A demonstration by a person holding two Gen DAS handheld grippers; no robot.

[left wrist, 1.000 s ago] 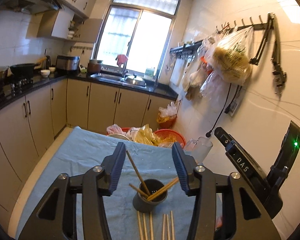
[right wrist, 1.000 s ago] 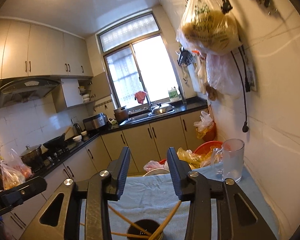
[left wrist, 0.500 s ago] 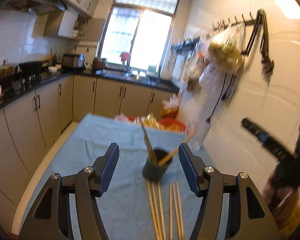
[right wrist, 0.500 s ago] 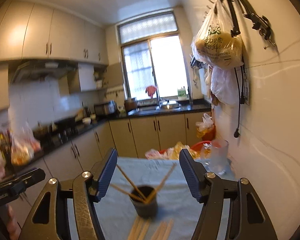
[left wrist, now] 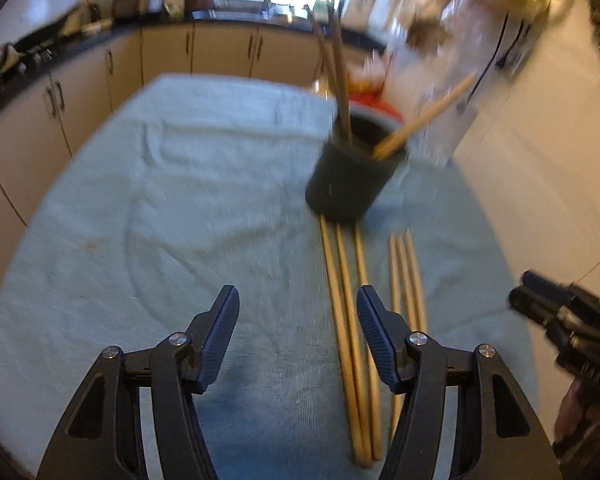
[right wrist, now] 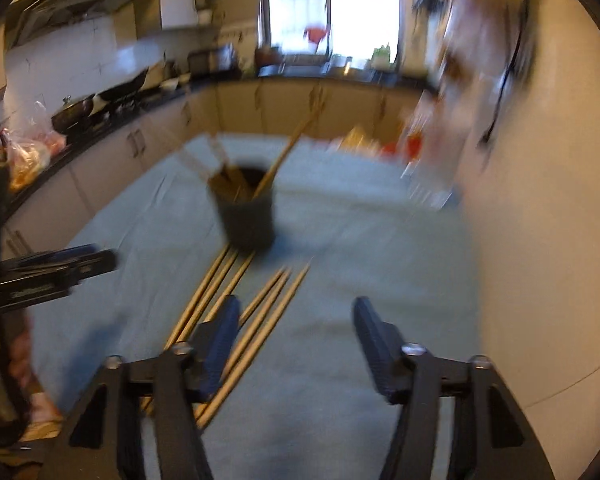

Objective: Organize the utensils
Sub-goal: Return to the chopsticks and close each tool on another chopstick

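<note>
My left gripper [left wrist: 298, 300] has its jaws apart and they have just been closing a little, with nothing between them, only the blue cloth [left wrist: 140, 220]; the three left chopsticks [left wrist: 346, 320] lie just to the right of it, by its right finger, long way pointing off to the dark cup [left wrist: 352, 176]; then come three more chopsticks [left wrist: 408, 280]; my right gripper [right wrist: 296, 308] is apart too, has just been closing a little and holds nothing; those sticks lie by its left finger; I think each gripper has its own bunch close.
</note>
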